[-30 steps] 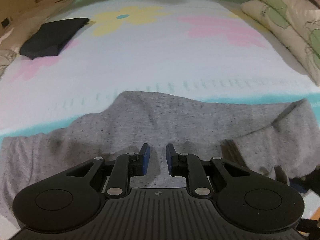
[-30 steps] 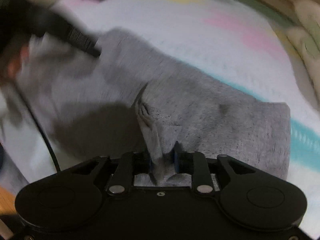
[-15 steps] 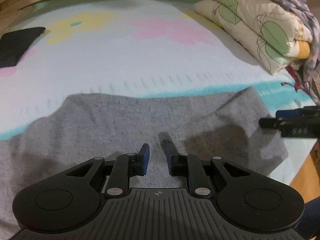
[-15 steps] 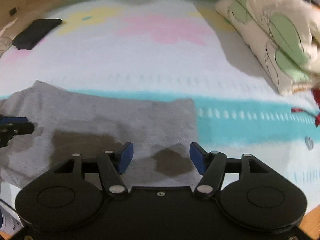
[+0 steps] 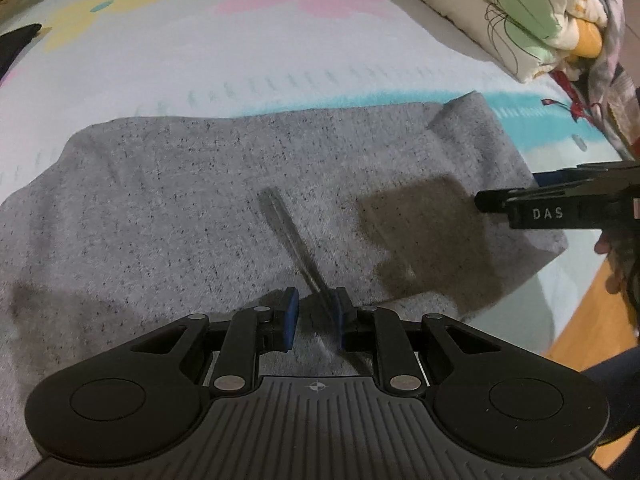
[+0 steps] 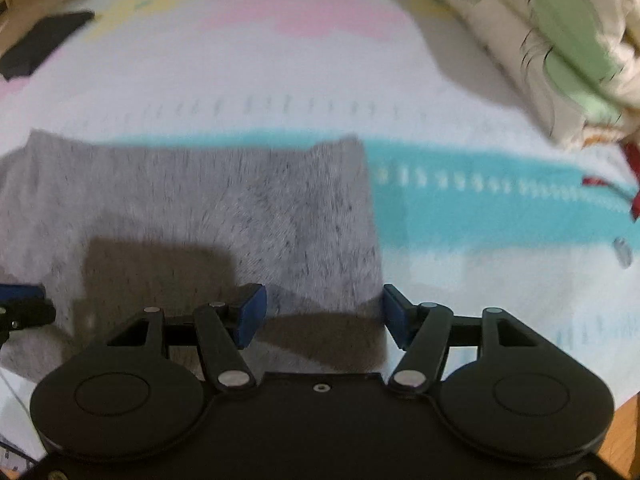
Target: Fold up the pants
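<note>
The grey pants [image 5: 192, 200] lie spread flat across the bed sheet [image 5: 240, 60]. My left gripper [image 5: 314, 320] hangs low over their near part, its blue pads a narrow gap apart with only cloth showing below. A thin dark streak [image 5: 288, 240] runs across the cloth up to the right pad; I cannot tell what it is. My right gripper [image 6: 324, 312] stands open wide over the right end of the pants [image 6: 280, 208], gripping nothing. The left wrist view shows that right gripper [image 5: 504, 200] side-on at the right. The left gripper's tip [image 6: 20, 300] peeks in at the right wrist view's left edge.
Folded floral bedding [image 5: 500, 12] is stacked at the back right. A black garment [image 6: 40, 44] lies at the far left of the sheet. The bed's front edge and wooden floor [image 5: 580, 320] are at the right. A hand [image 5: 616, 264] holds the right gripper.
The right gripper let go of a grey fold, opened wide and swung over to the pants' right end. The left gripper shifted right and lower over the cloth. The pants now lie flatter.
</note>
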Motion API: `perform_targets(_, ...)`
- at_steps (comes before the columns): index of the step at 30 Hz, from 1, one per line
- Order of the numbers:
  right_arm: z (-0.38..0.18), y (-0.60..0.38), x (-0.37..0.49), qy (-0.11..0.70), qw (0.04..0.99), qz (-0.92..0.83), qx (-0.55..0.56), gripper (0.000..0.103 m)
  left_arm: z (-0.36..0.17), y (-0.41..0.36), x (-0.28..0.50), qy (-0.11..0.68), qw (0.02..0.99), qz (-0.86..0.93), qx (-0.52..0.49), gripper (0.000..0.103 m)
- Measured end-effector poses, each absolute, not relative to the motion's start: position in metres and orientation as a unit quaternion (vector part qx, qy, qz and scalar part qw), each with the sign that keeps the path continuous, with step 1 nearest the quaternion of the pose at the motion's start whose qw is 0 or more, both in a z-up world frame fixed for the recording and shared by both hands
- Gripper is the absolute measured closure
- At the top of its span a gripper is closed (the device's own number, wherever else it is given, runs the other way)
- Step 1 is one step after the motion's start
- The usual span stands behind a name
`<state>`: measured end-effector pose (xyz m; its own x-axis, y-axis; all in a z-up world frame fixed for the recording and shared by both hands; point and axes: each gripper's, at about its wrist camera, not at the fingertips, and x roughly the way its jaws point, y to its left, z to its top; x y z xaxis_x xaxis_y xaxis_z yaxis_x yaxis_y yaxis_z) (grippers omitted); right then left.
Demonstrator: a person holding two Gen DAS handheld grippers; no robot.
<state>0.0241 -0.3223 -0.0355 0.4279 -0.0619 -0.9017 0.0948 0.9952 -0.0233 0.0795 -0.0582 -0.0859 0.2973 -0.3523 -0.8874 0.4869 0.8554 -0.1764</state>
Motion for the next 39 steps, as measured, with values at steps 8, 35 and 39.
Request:
perform_targets(8, -0.035, -0.322, 0.024, 0.533, 0.845, -0.036, 0.032, 0.031, -0.092, -0.048, 0.089, 0.546, 0.797, -0.259, -0.009, 0.081)
perform_targets(35, -0.008, -0.337, 0.021, 0.496, 0.864, -0.040, 0.082, 0.031, -0.099, -0.066, 0.090, 0.486, 0.836, -0.246, -0.068, 0.093)
perform_targets(39, -0.002, -0.341, 0.021, 0.484, 0.870, -0.051, 0.085, 0.031, -0.095, -0.064, 0.088, 0.476, 0.844, -0.241, -0.057, 0.095)
